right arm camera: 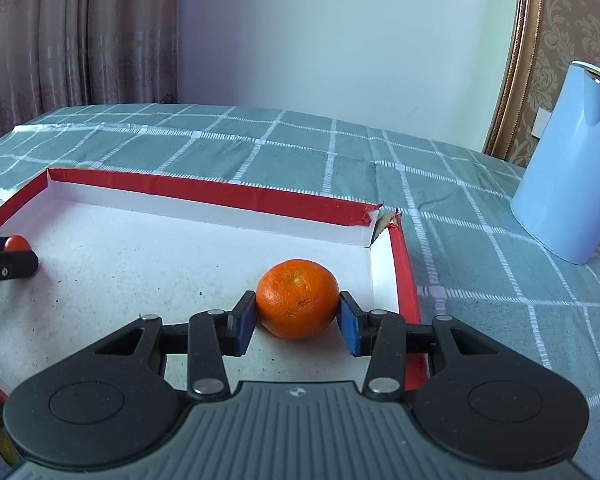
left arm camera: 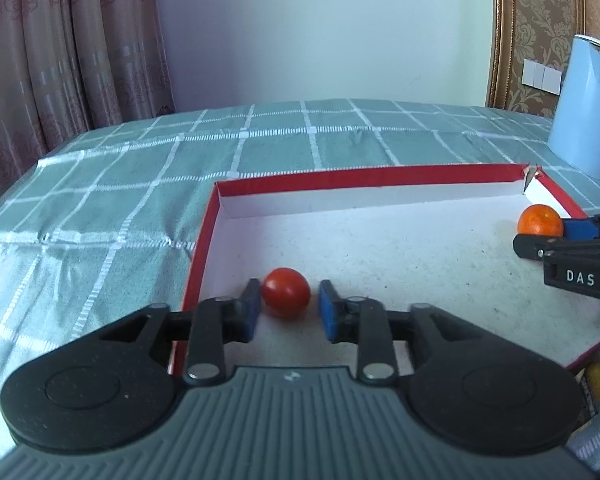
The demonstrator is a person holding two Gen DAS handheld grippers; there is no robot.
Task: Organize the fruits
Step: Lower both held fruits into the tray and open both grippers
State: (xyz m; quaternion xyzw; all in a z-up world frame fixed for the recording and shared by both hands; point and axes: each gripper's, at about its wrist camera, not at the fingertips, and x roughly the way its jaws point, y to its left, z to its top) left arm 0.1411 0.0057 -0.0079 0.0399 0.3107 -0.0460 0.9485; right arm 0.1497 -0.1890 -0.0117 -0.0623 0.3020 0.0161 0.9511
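The left gripper (left arm camera: 286, 312) has its fingers spread a little around the small red fruit (left arm camera: 286, 292), which sits on the white floor of the red-rimmed tray (left arm camera: 380, 188) near its left wall; one pad looks to be touching or just beside it and the other stands clear, so it is let go rather than pinched. A round fruit lying free like this could roll if a pad brushes it as the gripper backs out. The right gripper (right arm camera: 297, 320) pinches the orange (right arm camera: 297, 304) between both pads, low over or resting on the tray floor near the right wall and the torn far corner; whether it touches down I cannot tell. Opened too high, it could bounce or roll over the low rim onto the checked cloth of the tabletop (right arm camera: 480, 280), towards the blue jug (right arm camera: 572, 168) further off
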